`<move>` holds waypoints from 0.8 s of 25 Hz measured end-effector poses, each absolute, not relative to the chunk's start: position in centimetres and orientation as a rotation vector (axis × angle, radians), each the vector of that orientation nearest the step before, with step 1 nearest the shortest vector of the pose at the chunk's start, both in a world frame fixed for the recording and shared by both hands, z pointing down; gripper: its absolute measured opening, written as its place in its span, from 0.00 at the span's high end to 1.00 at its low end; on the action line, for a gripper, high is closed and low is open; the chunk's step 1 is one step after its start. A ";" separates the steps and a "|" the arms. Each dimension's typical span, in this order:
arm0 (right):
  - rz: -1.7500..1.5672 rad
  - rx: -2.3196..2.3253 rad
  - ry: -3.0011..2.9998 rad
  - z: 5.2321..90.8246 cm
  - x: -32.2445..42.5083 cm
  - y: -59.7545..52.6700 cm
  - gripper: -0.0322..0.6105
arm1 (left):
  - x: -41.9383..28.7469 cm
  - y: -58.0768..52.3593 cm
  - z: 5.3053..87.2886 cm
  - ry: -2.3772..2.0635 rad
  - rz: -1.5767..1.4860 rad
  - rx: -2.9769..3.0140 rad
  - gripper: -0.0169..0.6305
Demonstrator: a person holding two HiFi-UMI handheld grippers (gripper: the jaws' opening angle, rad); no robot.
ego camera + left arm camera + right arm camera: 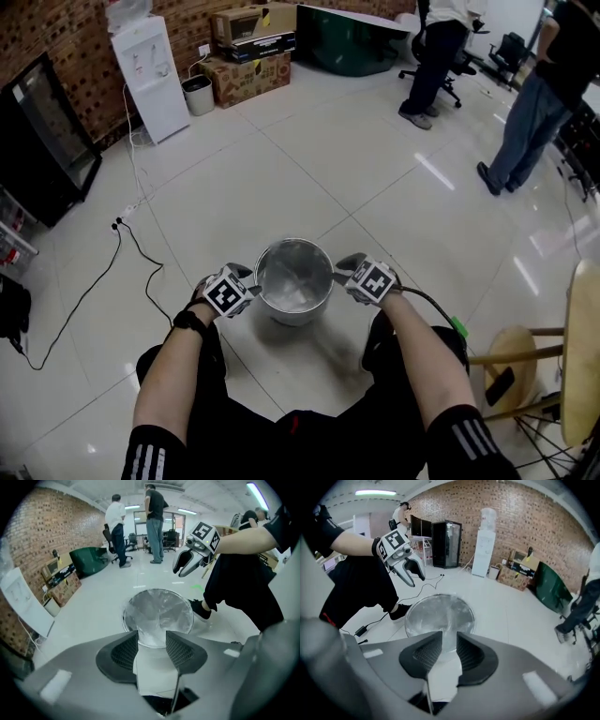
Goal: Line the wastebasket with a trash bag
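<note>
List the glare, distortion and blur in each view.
Head view: ceiling lights streak white across the glossy floor, and the wastebasket shines inside. Left gripper view: the fisheye lens curves the brick wall, and the corners go black. Right gripper view: same dark vignette; the tube light blows out.
</note>
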State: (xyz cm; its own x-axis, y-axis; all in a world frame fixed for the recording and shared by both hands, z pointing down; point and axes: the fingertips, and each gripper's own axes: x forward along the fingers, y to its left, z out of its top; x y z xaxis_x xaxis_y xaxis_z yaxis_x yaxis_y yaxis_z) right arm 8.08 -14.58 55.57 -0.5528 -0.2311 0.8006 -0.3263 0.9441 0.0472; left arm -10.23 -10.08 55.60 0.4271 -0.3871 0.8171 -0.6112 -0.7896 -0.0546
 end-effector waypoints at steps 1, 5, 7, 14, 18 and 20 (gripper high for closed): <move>0.107 0.406 -2.208 54.2 7.5 -14.6 0.79 | -9.6 -10.2 54.5 -0.885 1.275 2.463 0.70; 0.061 0.490 -2.335 48.7 5.5 -14.7 0.94 | -7.9 -10.1 50.8 -0.934 1.176 2.546 0.70; 0.070 0.525 -2.407 46.3 4.9 -14.5 0.94 | -7.4 -10.1 49.1 -0.966 1.124 2.584 0.70; 0.179 0.565 -2.562 43.0 3.7 -13.5 0.94 | -5.6 -10.0 44.0 -1.049 0.932 2.693 0.71; 0.246 0.596 -2.585 44.2 3.5 -13.8 0.94 | -4.6 -10.4 44.2 -1.016 0.908 2.721 0.71; 0.257 0.588 -2.582 44.7 3.0 -14.1 0.94 | -4.6 -10.8 44.9 -0.995 0.943 2.718 0.71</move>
State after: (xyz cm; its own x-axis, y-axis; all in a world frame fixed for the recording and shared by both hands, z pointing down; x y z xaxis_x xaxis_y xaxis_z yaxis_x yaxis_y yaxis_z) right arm 3.04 -14.08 44.72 -0.7946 -0.3599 0.4890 -0.4493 0.8902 -0.0749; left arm -4.56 -10.81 44.93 0.5952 -0.5522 0.5837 -0.6123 -0.7821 -0.1156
